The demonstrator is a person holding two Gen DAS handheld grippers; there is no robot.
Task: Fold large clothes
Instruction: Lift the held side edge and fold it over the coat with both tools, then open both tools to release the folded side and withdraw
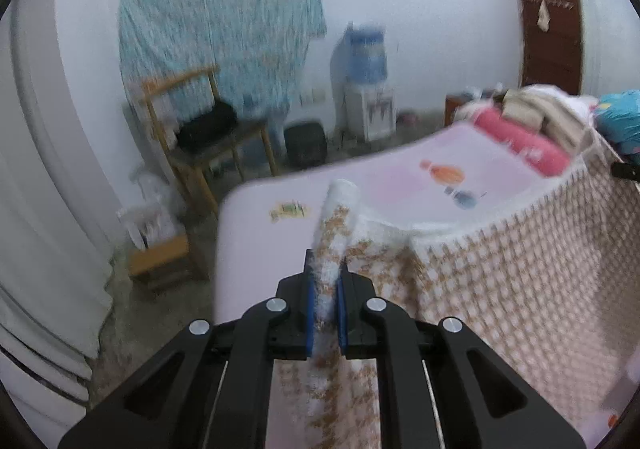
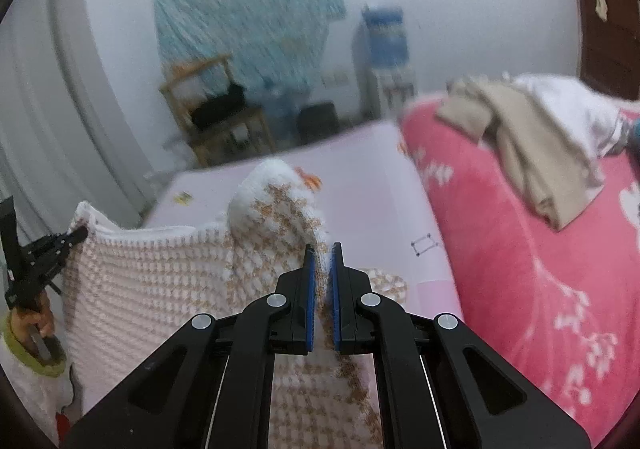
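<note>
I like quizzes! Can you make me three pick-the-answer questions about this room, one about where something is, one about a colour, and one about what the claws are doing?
1. Where is the water dispenser?
A. on the bed
B. on the floor by the far wall
C. on the wooden chair

2. What colour is the blanket on the bed?
A. pink with white flowers
B. green
C. black

3. What are the left claw and right claw doing?
A. both open and empty
B. only one holding something
C. both shut on the sweater

Answers:
1. B, it stands against the white wall, past the bed.
2. A, the right wrist view shows pink fabric with white flower shapes.
3. C, each claw's blue pads pinch the white-and-tan knit.
</note>
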